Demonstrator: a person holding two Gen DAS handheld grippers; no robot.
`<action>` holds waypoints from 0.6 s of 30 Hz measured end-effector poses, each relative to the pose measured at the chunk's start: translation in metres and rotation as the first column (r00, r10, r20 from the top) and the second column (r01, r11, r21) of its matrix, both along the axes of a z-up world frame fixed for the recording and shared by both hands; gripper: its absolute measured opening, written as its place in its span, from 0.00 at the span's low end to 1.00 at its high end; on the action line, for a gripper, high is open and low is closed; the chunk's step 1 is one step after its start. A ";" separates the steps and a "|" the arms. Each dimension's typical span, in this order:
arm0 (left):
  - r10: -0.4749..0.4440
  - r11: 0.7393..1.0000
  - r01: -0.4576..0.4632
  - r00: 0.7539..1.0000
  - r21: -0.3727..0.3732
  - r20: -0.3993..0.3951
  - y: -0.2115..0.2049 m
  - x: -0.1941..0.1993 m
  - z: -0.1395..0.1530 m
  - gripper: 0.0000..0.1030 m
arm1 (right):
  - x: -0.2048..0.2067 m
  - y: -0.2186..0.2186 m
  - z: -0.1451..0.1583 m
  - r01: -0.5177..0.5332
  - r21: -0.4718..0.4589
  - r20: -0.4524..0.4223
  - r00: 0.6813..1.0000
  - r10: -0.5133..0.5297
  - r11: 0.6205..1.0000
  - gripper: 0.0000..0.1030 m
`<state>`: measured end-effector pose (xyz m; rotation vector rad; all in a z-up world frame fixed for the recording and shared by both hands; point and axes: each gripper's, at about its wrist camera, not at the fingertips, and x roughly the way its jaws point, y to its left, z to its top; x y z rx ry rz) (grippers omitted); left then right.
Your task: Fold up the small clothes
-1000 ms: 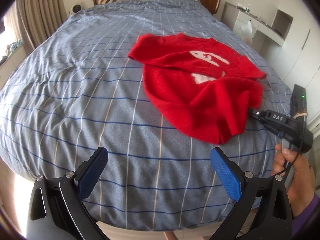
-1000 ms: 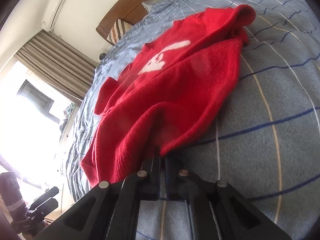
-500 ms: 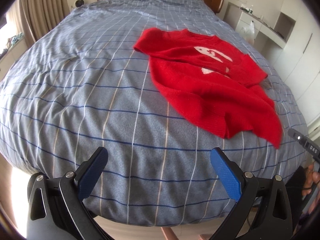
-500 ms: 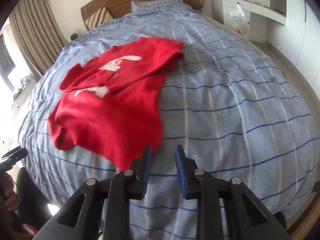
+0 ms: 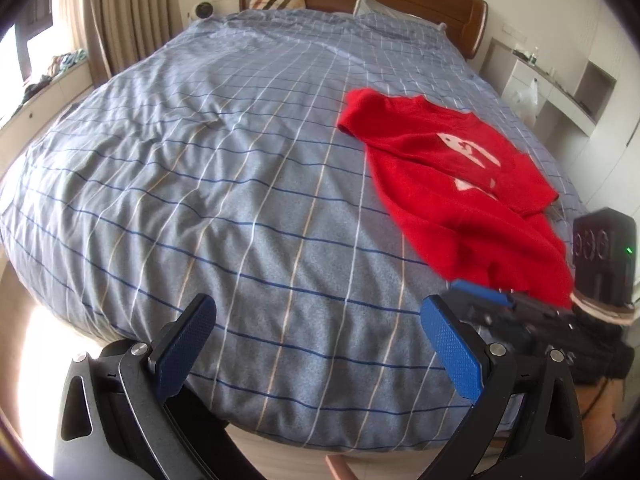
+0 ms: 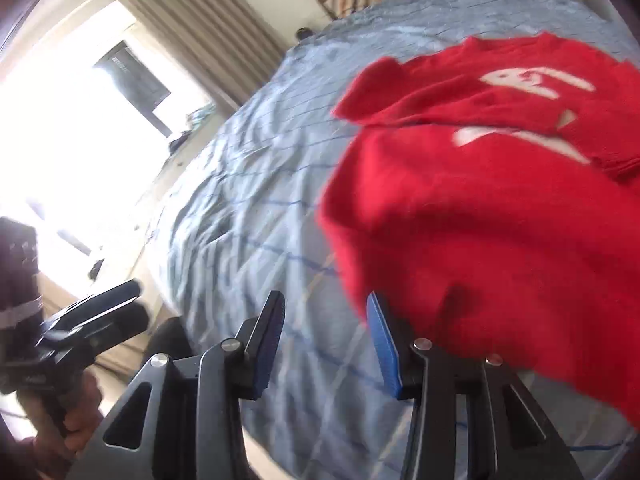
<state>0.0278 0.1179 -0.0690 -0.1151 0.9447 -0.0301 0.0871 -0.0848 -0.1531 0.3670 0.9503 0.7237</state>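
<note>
Hovering with blue pads spread wide over the near edge of the checked blue bedcover: left gripper, holding nothing. Lying crumpled farther right on the cover, white print facing up: red sweater. Standing partly open at the sweater's near hem, one pad just beside the cloth, gripping nothing: right gripper.

Fuzzy matt knit: red sweater. Smooth checked cloth: bedcover. Glossy wood: headboard, far.
</note>
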 end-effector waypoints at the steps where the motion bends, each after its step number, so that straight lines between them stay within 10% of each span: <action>1: 0.016 1.000 -0.016 1.000 -0.017 -0.001 0.006 0.002 -0.002 0.99 | -0.013 0.007 0.004 -0.093 0.089 -0.001 0.996 0.093 0.992 0.43; 5: 0.019 0.991 -0.021 1.000 -0.133 -0.020 0.011 0.011 -0.013 0.99 | -0.067 -0.016 0.026 -0.147 0.142 0.057 0.988 0.140 0.979 0.43; 10: -0.113 0.972 0.091 0.990 -0.217 -0.088 -0.050 0.049 -0.023 0.99 | -0.102 -0.123 0.033 0.229 -0.123 0.091 0.972 -0.219 0.966 0.45; 18: -0.025 0.992 0.054 0.971 0.115 -0.236 -0.135 0.126 -0.059 0.99 | -0.126 -0.187 0.035 0.431 -0.148 0.108 0.902 -0.419 0.890 0.53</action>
